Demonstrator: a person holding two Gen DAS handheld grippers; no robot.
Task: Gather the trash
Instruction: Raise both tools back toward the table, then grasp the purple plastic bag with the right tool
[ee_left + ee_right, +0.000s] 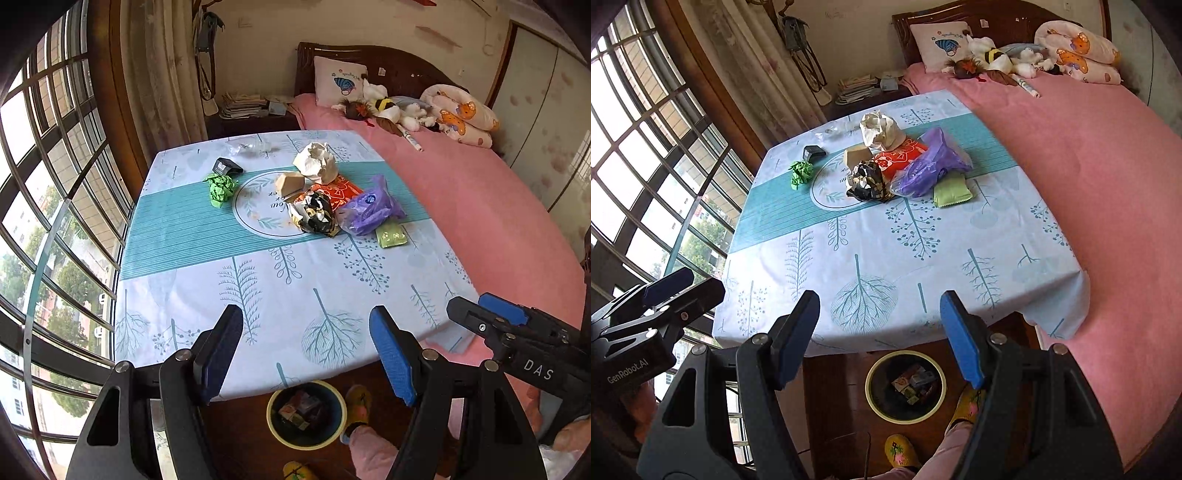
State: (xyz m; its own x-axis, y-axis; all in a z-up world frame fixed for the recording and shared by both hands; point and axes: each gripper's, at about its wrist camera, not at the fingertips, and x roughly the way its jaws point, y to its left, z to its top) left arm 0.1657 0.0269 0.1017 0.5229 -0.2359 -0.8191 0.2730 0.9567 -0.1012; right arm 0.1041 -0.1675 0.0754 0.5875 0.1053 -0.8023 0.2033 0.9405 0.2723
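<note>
A pile of trash lies mid-table: a white crumpled paper bag (pixel 316 162) (pixel 881 131), a tan box (pixel 290 185), a black-and-gold wrapper (pixel 316 216) (pixel 867 181), an orange wrapper (pixel 899 158), a purple plastic bag (pixel 371 208) (pixel 929 168), a green packet (pixel 390 236) (pixel 952 194), a green crumpled paper (pixel 220 187) (pixel 801 173) and a small black box (pixel 226 167) (pixel 812 152). A round bin (pixel 306 415) (pixel 905 386) holding some trash stands on the floor below the table's near edge. My left gripper (pixel 306 354) and right gripper (pixel 881 338) are both open and empty, above the near edge.
The table wears a blue tree-print cloth (pixel 295 295). A pink bed (pixel 498 206) with pillows and plush toys runs along the right. A barred window (pixel 48 221) is on the left. Feet in yellow slippers (pixel 901 452) are by the bin. Clear plastic (pixel 251 147) lies at the table's far edge.
</note>
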